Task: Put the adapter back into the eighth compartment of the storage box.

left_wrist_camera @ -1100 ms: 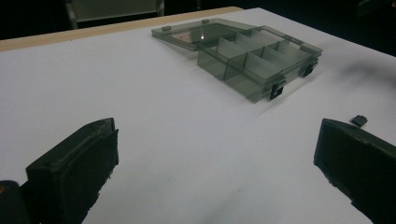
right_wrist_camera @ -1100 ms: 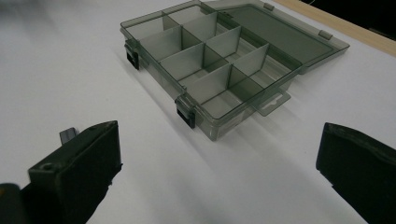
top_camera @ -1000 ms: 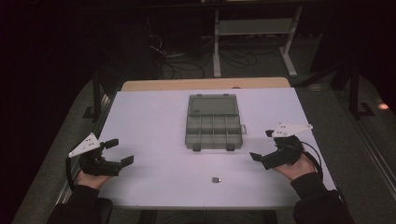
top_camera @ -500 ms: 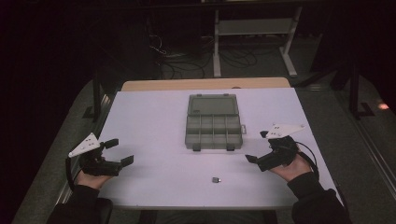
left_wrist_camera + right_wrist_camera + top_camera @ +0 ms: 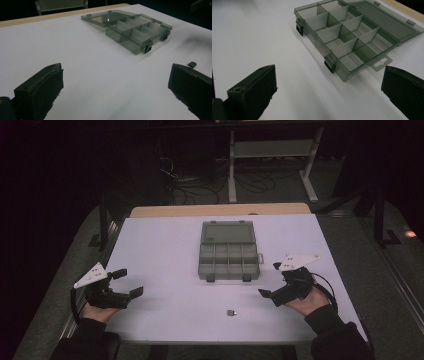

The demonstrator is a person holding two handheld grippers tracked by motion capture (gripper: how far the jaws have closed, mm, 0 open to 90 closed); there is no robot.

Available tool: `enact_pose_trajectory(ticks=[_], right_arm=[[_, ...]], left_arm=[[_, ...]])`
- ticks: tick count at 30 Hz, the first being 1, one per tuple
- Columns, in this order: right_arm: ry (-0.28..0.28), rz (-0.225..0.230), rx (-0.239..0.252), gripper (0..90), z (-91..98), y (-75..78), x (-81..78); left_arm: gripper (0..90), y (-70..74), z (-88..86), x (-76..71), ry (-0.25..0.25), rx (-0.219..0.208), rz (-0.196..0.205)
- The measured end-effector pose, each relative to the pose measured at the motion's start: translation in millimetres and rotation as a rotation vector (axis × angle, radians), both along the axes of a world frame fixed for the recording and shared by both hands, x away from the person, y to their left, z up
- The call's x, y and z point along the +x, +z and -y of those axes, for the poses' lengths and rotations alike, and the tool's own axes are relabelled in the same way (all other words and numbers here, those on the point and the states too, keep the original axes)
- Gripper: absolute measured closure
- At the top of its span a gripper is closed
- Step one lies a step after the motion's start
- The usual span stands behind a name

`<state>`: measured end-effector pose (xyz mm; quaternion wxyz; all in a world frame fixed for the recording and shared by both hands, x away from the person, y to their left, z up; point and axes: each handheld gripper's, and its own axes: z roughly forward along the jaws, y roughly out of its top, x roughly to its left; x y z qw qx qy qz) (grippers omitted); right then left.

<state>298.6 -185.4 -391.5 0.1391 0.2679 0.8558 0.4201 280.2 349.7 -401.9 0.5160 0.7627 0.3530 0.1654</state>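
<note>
The small dark square piece (image 5: 231, 312) on the white table (image 5: 165, 245) is too small to identify. In the left gripper view, the translucent grey compartment box (image 5: 130, 30) hides its far compartments' floors.

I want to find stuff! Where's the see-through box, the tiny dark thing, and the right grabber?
see-through box (image 5: 228, 256): high view, on its dividers.
tiny dark thing (image 5: 231, 312): high view, its middle.
right gripper (image 5: 270, 281): high view, between its open jaws.

White table (image 5: 165, 250): organizer box (image 5: 227, 251), small clip (image 5: 231, 312).
</note>
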Motion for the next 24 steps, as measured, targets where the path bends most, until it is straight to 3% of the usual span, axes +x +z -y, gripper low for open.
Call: enact_pose_trajectory(ticks=[24], right_arm=[[0.074, -0.030, -0.044, 0.0, -20.9, -5.0, -1.7]], left_arm=[[0.0, -0.5, 0.7, 0.3, -0.006, 0.000, -0.008]])
